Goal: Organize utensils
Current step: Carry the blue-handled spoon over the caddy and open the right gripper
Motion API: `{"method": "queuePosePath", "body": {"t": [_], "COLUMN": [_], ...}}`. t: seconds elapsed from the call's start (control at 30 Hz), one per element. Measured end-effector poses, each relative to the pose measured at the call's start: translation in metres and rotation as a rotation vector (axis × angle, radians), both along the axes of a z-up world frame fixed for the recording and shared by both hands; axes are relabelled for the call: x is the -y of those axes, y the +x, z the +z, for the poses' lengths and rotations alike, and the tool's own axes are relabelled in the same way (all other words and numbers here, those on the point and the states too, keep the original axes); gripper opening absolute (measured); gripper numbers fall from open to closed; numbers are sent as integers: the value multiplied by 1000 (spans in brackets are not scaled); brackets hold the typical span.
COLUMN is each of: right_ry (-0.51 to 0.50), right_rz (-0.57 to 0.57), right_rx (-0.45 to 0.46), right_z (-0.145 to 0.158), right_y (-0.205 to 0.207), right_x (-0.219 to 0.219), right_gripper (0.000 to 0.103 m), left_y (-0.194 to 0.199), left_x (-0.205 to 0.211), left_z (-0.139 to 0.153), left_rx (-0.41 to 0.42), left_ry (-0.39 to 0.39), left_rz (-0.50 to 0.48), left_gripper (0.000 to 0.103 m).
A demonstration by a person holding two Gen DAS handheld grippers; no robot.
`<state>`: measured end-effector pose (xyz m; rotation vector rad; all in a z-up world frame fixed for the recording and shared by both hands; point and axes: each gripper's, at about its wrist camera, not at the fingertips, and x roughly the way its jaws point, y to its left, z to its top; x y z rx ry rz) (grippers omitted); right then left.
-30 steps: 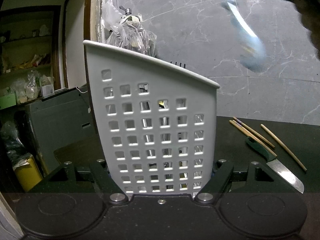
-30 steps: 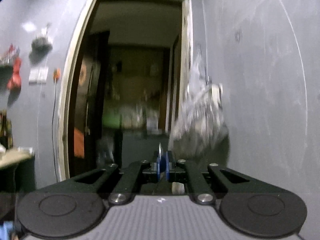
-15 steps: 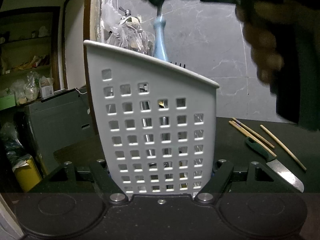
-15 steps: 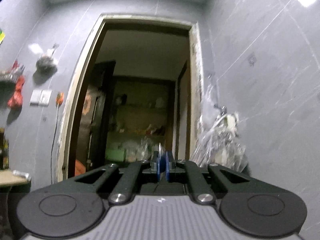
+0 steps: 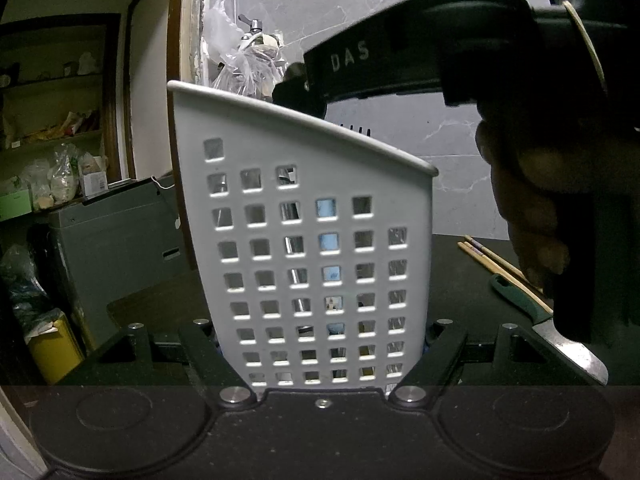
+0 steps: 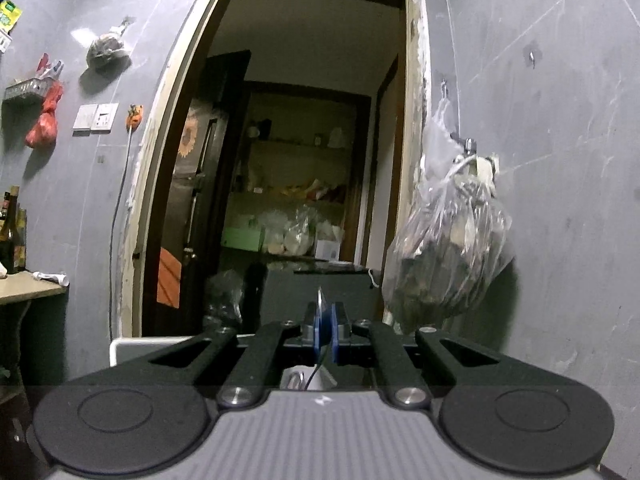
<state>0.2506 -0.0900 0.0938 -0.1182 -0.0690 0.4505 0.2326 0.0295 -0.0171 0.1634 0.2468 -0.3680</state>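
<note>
Left gripper [image 5: 324, 344] clamped base of white perforated caddy [image 5: 316, 240], steadying it on counter. Right gripper [image 6: 325, 332] pinched thin metal end of blue-handled utensil [image 5: 329, 242], handle down inside caddy. Judged light, rigid, slick. Knife [image 5: 552, 332], chopsticks [image 5: 492, 258] lay beside.

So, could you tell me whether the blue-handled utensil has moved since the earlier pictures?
Yes: the blue-handled utensil went down, from above the white basket's rim to inside it.
</note>
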Motion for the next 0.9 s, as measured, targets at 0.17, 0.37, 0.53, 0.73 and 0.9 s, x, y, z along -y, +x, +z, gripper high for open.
{"method": "queuePosePath", "body": {"t": [0.17,0.37,0.53,0.73,0.9], "right_ry": [-15,-48,-63,-49,-24], "right_rz": [9,14,22,16,-23], "right_rx": [-19,-39,-53,-32,-13], "right_z": [-4,-9,-8,-1,10], "right_y": [0,-2,-3,-9,-14], "right_x": [0,2,4,13,33], "right_gripper": [7,7,7,29,60], "left_y": [0,0,1,1,1], "left_x": [0,-1,-1,-1,-1], "left_z": [0,0,-1,-1,-1], "left_rx": [0,-1,0,0,0], "left_ry": [0,0,-1,-1,-2], "left_rz": [0,-2,-2,-1,-2], "left_gripper": [77,77,77,77,77]}}
